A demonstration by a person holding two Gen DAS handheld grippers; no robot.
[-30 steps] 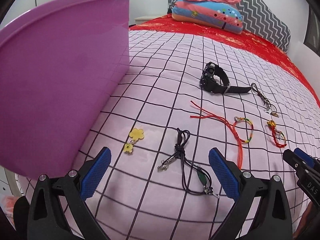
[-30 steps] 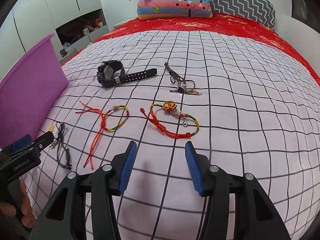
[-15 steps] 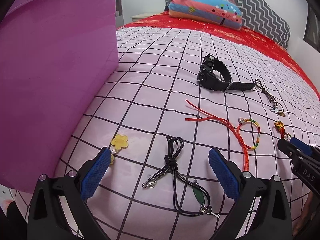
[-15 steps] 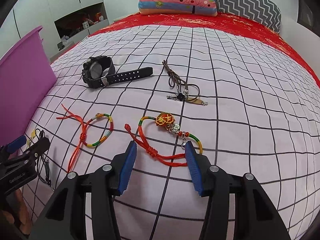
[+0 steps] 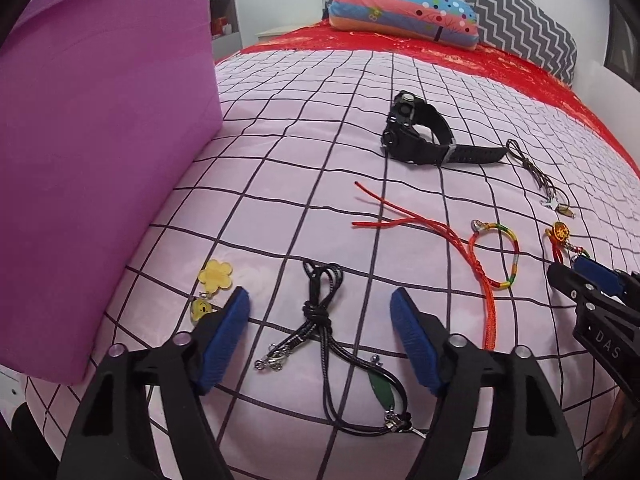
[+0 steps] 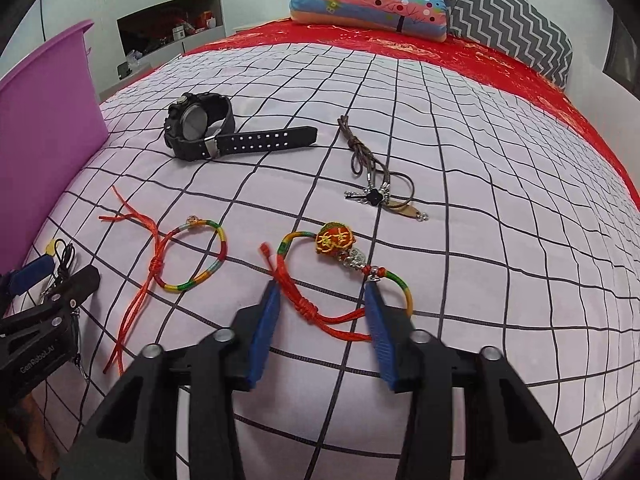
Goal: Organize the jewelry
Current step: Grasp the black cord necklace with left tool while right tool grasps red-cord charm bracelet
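Left gripper (image 5: 320,312) gapes wide over the black cord necklace (image 5: 324,332); a yellow flower charm (image 5: 215,275) lies beside its left finger. Right gripper (image 6: 322,300), moderately spread, straddles the red charm bracelet (image 6: 336,240). Farther off lies a black watch (image 6: 200,126). The purple bin (image 5: 100,152) stands left (contents hidden).

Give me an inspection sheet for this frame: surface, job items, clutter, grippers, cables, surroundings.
Surface: pink grid bedspread, soft, lightly rumpled.
Job's things: black cord necklace between the left fingers; red charm bracelet between the right fingers; rainbow bracelet, black watch, brown cord necklace and yellow flower charm lying loose; purple bin at left.
Clutter: nothing seen.
Grippers: left gripper open, right gripper open, both low over the bed.
Cables: nothing seen.
Surroundings: pillows, red sheet, wall shelf.
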